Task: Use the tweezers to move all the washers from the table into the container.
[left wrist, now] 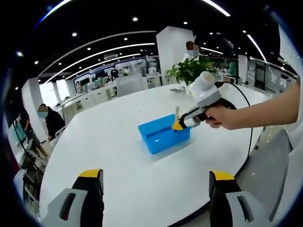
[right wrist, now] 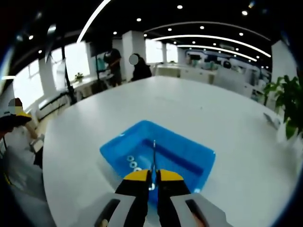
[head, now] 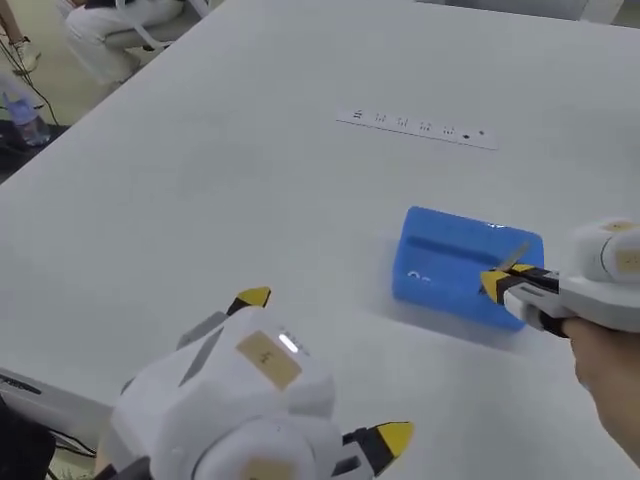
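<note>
— Which way do the tweezers lie from the box?

— The right gripper (right wrist: pixel 153 176) has its jaws pressed together on the tweezers (right wrist: pixel 154 156). Their long axis runs straight ahead of the jaws, with the tips over the blue container (right wrist: pixel 182 144). The washers (right wrist: pixel 132 163) lie on its floor, just left of the tips.

— And the other gripper?

— The left gripper (head: pixel 322 367) hangs with its jaws spread and nothing between them, well apart from the container (head: pixel 450 240) (so the right one is plainly nearer).

— What does one view add?

— The right gripper view shows the washers as separate rings, while the head view gives them only as pale specks (head: pixel 420 278). Whether the tips carry a washer is too small to tell.
</note>
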Demonstrator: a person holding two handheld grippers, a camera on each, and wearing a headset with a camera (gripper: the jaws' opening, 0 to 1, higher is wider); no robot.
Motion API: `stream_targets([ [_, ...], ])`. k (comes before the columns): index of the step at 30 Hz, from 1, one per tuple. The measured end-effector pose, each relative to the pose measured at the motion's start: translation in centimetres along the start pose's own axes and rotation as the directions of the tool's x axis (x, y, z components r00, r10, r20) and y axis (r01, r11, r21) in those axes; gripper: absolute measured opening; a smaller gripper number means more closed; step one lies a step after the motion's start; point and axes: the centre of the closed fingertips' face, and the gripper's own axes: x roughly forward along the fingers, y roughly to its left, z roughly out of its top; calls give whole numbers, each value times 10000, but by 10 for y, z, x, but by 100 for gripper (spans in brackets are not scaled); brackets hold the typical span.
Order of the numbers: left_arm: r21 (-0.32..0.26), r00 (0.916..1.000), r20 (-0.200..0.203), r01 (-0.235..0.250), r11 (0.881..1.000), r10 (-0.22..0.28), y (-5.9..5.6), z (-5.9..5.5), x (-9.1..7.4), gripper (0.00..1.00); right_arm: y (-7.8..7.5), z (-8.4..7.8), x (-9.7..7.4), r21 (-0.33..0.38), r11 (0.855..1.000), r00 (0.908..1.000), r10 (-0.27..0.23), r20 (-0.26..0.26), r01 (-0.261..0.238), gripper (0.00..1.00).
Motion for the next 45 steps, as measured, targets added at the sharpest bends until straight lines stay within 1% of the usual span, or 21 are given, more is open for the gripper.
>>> stream_targets([
  [6,36,10000,24,-56,10000,56,2,1,0,95,1,-3,2,-93,10000,9999,-23,-125,22,2],
  [9,11,10000,35,-80,10000,80,4,2,-1,93,-3,-3,3,203,9997,9998,-107,-154,110,2],
  [11,-39,9998,174,-39,10000,39,5,6,-1,93,-3,-4,3,283,9995,9997,-153,-186,158,3],
  [14,91,9989,338,306,9995,-309,3,15,1,84,-4,-2,3,211,9995,9996,-222,-197,226,3],
  [16,348,9976,489,479,9982,-496,3,26,3,78,-5,3,-2,185,9995,9997,-248,-69,249,3],
  [18,447,9946,759,682,9967,-715,3,38,4,75,-2,10,-9,180,9996,9996,-199,182,196,3],
  [21,535,9895,839,1137,9921,-1179,2,52,8,65,-1,18,-18,163,9999,9988,-20,491,12,3],
  [22,626,9882,939,1154,9913,-1209,3,56,10,63,1,21,-21,245,9997,9981,30,617,-46,3],
  [25,953,9836,1092,1333,9865,-1434,3,67,13,63,4,22,-24,156,9998,9980,94,622,-104,3],
  [26,912,9824,1141,1378,9863,-1478,3,69,13,63,7,22,-27,127,9999,9981,70,619,-78,3],
  [28,761,9748,1310,1715,9822,-1803,2,77,14,61,11,25,-32,85,9999,9974,114,718,-120,3],
  [31,822,9707,1305,1922,9779,-2018,4,86,14,59,25,31,-43,15,9988,9953,490,838,-493,3],
  [34,1058,9597,1430,2284,9678,-2421,2,97,13,54,39,37,-57,-286,9944,9886,1040,1091,-1015,3],
  [35,1102,9555,1444,2430,9638,-2574,1,100,13,53,46,39,-63,-264,9905,9840,1372,1140,-1351,3],
  [37,1087,9394,1571,2901,9508,-3046,-4,106,14,49,54,43,-72,-303,9830,9743,1836,1304,-1812,3],
  [38,1041,9228,1569,3388,9351,-3518,-8,108,15,46,59,46,-76,-354,9778,9675,2096,1415,-2066,3],
  [40,1056,9035,1679,3812,9184,-3943,-14,113,15,44,72,51,-85,-469,9606,9492,2779,1477,-2740,3],
  [41,1166,8951,1705,3969,9104,-4120,-16,116,16,44,79,53,-89,-501,9482,9374,3177,1428,-3138,3],
  [42,1243,8927,1749,3984,9087,-4153,-16,118,18,45,83,55,-92,-536,9403,9293,3404,1432,-3361,3],
  [43,1335,8861,1757,4102,9022,-4289,-18,121,19,44,87,58,-96,-576,9309,9192,3652,1472,-3606,3],
  [45,1411,8691,1799,4408,8865,-4608,-23,126,20,42,92,60,-101,-642,9178,9056,3970,1494,-3918,3],
])
